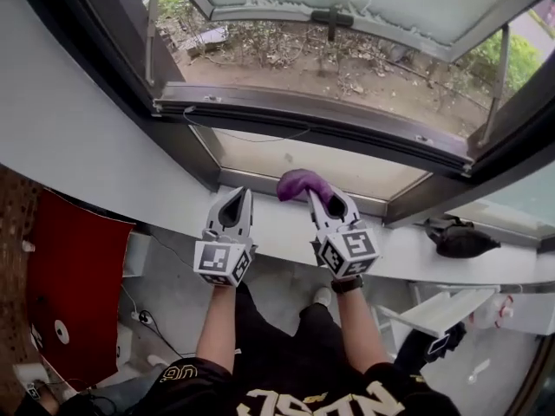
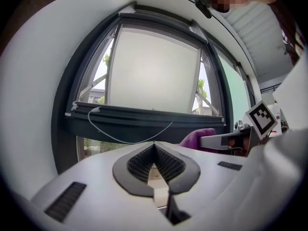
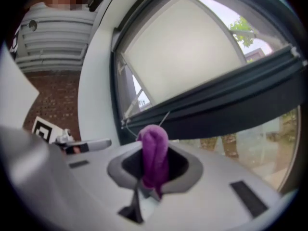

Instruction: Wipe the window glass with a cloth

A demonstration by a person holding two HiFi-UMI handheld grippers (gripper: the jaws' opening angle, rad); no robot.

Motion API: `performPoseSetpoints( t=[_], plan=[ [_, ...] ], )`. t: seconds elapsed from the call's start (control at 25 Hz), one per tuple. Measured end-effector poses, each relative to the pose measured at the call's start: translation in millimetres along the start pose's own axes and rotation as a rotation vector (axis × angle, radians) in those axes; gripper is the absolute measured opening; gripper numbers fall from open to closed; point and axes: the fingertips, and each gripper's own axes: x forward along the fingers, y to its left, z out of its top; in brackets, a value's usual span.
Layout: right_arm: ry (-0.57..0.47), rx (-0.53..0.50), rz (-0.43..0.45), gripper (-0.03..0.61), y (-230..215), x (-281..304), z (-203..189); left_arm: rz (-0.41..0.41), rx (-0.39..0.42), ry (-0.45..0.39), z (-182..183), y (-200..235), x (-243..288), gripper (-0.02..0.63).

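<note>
While the left gripper [image 2: 154, 146] is closed (jaws empty), the right gripper [image 3: 153, 146] clamps a purple cloth [image 3: 154, 150].

a long white sill [image 1: 408, 248] runs under the window. a black lumpy thing [image 1: 461, 241] lies on it, far to the right. down below is a grey floor [image 1: 186, 306], and a thin wire [image 1: 130, 302] lies on it.
</note>
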Motion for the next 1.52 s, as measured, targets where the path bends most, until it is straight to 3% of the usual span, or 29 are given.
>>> performPoseSetpoints(
  t=[0.12, 0.36, 0.6, 0.72, 0.88, 1.04, 1.24, 1.52],
  plan=[
    [0.045, 0.015, 0.033, 0.075, 42, 62, -37, 0.0, -0.01, 0.01, -19, 59, -5, 0.009],
    [0.011, 0.159, 0.029, 0.075, 96, 200, -83, -0.066, 0.026, 0.003, -21, 150, -16, 0.009],
    [-0.04, 0.178, 0.092, 0.074, 151, 320, -105, -0.045, -0.044, 0.035, -39, 204, -56, 0.009],
    [-0.063, 0.236, 0.09, 0.074, 145, 344, -114, -0.018, -0.051, 0.06, -63, 207, -68, 0.009],
    [-0.148, 0.329, 0.072, 0.074, 102, 332, -105, 0.057, -0.039, 0.068, -85, 199, -63, 0.009],
    [-0.193, 0.349, 0.033, 0.074, 17, 269, -91, 0.08, -0.015, 0.063, -99, 145, -29, 0.009],
    [-0.263, 0.295, -0.144, 0.074, -118, 137, -68, -0.082, -0.068, 0.066, -123, 22, 37, 0.009],
    [-0.38, 0.347, -0.555, 0.074, -308, -49, -46, -0.313, -0.108, 0.109, -156, -127, 99, 0.009]
  ],
)
